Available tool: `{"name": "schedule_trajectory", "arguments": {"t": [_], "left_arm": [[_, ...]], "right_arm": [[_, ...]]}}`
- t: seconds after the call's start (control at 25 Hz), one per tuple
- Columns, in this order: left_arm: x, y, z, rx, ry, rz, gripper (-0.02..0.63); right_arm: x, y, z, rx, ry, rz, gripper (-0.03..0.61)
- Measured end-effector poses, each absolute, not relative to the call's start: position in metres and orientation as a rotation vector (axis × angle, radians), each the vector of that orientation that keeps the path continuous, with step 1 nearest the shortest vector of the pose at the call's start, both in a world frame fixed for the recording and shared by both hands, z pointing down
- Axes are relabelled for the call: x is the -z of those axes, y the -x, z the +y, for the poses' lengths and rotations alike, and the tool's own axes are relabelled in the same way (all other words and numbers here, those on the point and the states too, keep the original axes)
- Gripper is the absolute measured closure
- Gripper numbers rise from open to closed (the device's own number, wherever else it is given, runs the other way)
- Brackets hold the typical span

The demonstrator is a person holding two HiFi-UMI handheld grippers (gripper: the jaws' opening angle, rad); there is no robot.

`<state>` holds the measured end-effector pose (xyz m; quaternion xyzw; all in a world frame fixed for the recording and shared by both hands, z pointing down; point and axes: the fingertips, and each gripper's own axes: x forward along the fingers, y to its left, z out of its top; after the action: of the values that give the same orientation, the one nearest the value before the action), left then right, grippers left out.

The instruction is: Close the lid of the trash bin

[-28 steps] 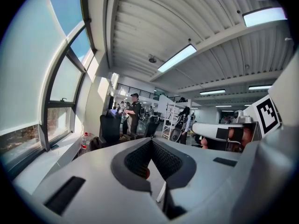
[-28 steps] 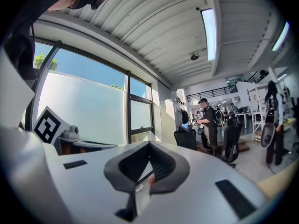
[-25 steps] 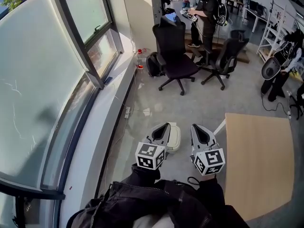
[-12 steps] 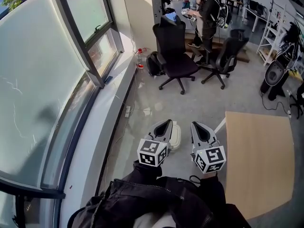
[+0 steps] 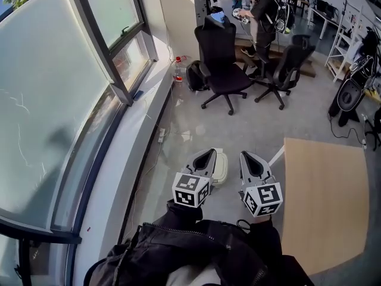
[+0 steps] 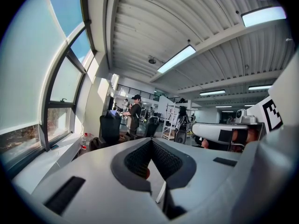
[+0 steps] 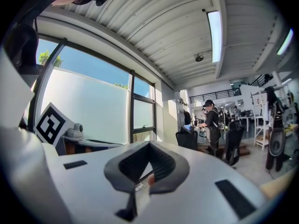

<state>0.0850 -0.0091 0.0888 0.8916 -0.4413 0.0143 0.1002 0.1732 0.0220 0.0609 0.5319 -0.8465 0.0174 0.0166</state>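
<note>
At lower centre, the cream trash bin (image 5: 222,174) sits just behind the left gripper (image 5: 208,155), its lid (image 5: 219,163) apparently lying flat, while that and the right gripper (image 5: 245,158) hover, jaws together, holding nothing.

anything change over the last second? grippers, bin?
Almost nothing. The left gripper and right gripper stay side by side by the bin, jaws together and empty. Nothing was taken hold of or let go. Only the head view drifted slightly, so the standing person sits a little differently in frame. The bin has not moved.
</note>
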Motion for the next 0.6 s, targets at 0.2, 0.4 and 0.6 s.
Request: {"name": "schedule_trajectory", "arguments": {"t": [0.2,0.4,0.6], "left_arm": [[-0.091,-0.085,-0.007,-0.06,-2.632,-1.302,0.615],[-0.094,-0.095,-0.006,-0.065,-2.633,-1.297,0.615],[-0.098,-0.099,-0.007,-0.071,-2.632,-1.292,0.615]], "right_arm": [[-0.057,-0.17,0.026,-0.023,-1.642,-2.656,0.574],[-0.058,-0.174,0.029,0.003,-1.639,-2.656,0.574],[-0.057,-0.177,0.03,0.031,-1.656,-2.65,0.574]]}}
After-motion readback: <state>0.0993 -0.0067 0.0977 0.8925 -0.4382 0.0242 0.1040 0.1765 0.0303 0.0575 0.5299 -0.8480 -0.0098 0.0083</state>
